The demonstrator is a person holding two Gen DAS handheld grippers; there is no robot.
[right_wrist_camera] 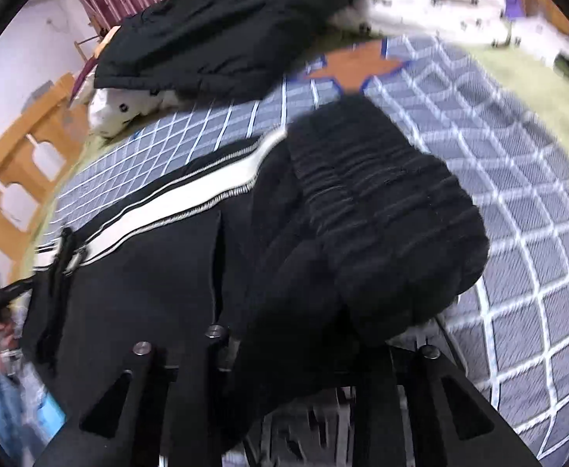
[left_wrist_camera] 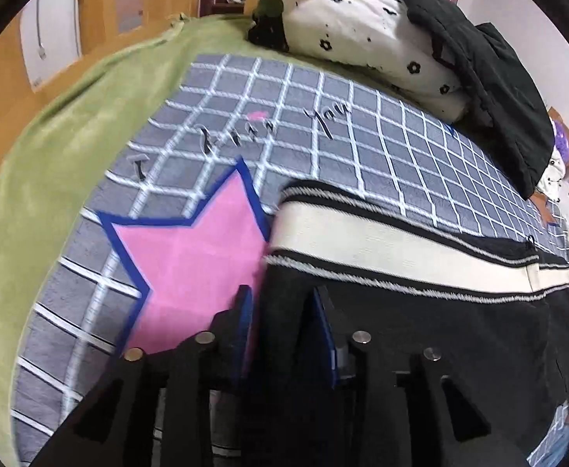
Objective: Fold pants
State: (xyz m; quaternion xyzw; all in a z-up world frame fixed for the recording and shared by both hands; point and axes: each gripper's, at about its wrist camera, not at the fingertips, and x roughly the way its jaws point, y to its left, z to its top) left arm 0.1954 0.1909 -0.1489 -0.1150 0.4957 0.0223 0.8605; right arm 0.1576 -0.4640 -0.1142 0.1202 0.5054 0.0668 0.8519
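Note:
Black pants (left_wrist_camera: 440,330) with a cream side stripe (left_wrist_camera: 381,241) edged in black and white lie on a grey checked blanket (left_wrist_camera: 323,124). My left gripper (left_wrist_camera: 284,303) has its blue-padded fingers closed on the pants' left edge beside a pink star. In the right wrist view the pants (right_wrist_camera: 136,295) are bunched, with the ribbed elastic waistband (right_wrist_camera: 381,210) folded up over my right gripper (right_wrist_camera: 296,350). Its fingertips are buried in the black cloth and appear shut on it.
A green sheet (left_wrist_camera: 70,163) lies under the blanket. A white flowered quilt (left_wrist_camera: 362,39) and a black jacket (left_wrist_camera: 498,89) are piled at the far side. A wooden bed rail (right_wrist_camera: 16,163) runs along the edge. The image is motion-blurred in the right wrist view.

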